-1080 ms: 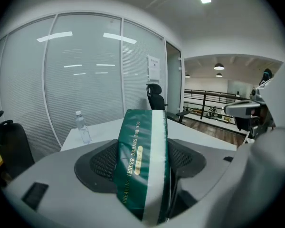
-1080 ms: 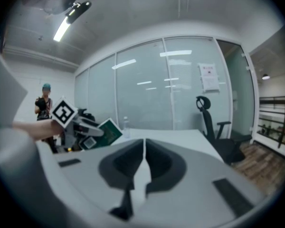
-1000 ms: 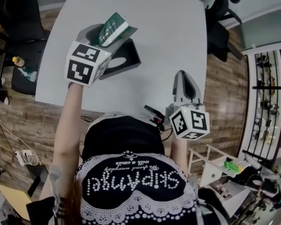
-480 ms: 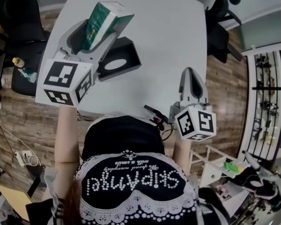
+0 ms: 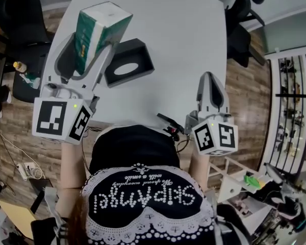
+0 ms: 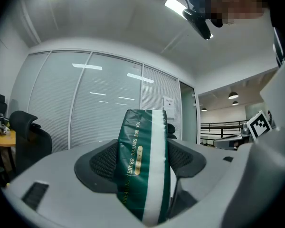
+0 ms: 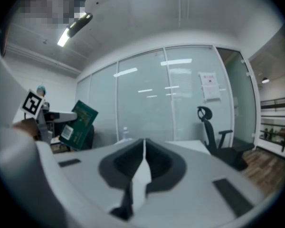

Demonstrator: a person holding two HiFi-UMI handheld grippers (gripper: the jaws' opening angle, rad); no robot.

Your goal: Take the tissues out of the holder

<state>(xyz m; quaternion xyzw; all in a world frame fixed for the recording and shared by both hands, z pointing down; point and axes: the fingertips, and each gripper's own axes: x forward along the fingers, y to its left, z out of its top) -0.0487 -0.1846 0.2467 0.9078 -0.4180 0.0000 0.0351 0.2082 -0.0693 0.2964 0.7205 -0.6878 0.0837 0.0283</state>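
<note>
Glossy green tissue pack (image 5: pixel 99 27) tight in left gripper (image 5: pixel 92 44); right gripper (image 5: pixel 210 78) closed, empty.

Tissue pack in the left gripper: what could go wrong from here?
1. The left gripper clamps the soft green tissue pack by one end, with most of it past the jaws. It might pivot or slip out.
2. The pack hangs in the air near the left edge of the white table, beside the black holder. A drop might land on the floor.
3. The right gripper is shut, empty and far off, so it offers no support.
</note>
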